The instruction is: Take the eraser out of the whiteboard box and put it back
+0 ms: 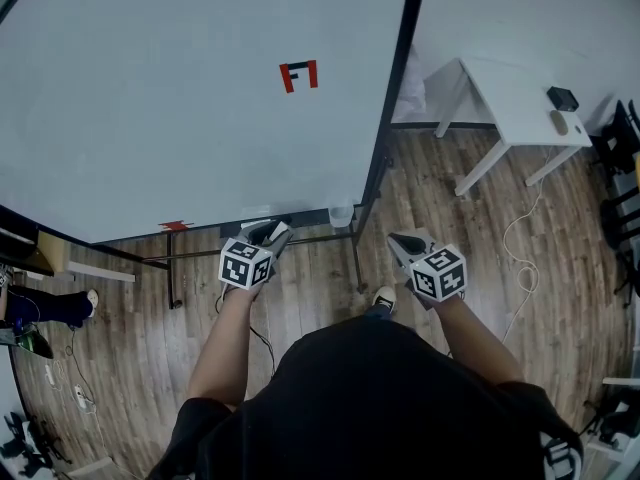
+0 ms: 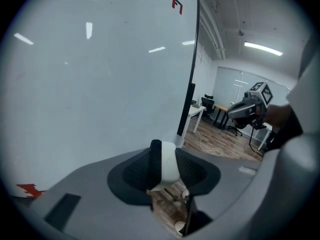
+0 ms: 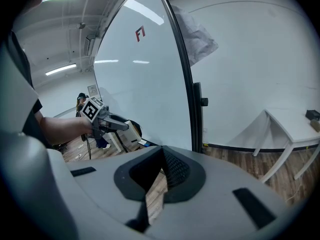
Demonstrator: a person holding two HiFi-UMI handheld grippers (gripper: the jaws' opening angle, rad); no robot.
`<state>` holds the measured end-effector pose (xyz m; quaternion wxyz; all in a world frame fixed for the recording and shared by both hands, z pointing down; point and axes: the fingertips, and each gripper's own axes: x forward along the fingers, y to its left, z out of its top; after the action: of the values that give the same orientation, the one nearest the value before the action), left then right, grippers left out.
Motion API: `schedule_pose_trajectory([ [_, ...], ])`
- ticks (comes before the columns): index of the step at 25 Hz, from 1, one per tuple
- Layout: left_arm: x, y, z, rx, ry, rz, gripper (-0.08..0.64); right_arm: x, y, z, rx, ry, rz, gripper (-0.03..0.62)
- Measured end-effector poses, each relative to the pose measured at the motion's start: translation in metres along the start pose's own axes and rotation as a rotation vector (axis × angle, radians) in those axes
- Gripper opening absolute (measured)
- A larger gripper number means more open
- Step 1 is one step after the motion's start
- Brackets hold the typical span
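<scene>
A white eraser with a black felt side [image 2: 169, 163] sits between the jaws of my left gripper [image 2: 165, 170], which is shut on it. In the head view that gripper [image 1: 268, 236] holds the eraser [image 1: 279, 238] just in front of the lower edge of the whiteboard [image 1: 180, 98]. A small clear box [image 1: 341, 214] hangs on the board's bottom rail, to the right of the eraser. My right gripper [image 1: 405, 243] hovers over the floor, right of the board's frame, shut with nothing in it. The right gripper view also shows the left gripper [image 3: 120, 126] and eraser [image 3: 131, 130].
A red and black mark [image 1: 299, 75] sits high on the board, a small red one [image 1: 174, 226] near its bottom edge. The black stand legs [image 1: 357, 268] reach onto the wood floor. A white table [image 1: 520, 108] stands at right, with a cable [image 1: 520, 258] beneath it.
</scene>
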<state>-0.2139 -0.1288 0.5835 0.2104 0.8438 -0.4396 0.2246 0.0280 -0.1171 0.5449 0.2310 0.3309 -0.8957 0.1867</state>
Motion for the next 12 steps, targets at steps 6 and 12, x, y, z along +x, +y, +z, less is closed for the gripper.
schedule_pose_trajectory([
  [6,-0.0025,-0.0027,-0.0013,0.000,-0.003,0.000,0.155,-0.0034,0.0030,-0.0040,0.005,-0.001,-0.002,-0.006],
  [12,-0.0020,-0.0054,-0.0003,0.001,-0.003,-0.001,0.155,-0.0076,0.0037,-0.0091,0.013,-0.002,-0.005,-0.006],
])
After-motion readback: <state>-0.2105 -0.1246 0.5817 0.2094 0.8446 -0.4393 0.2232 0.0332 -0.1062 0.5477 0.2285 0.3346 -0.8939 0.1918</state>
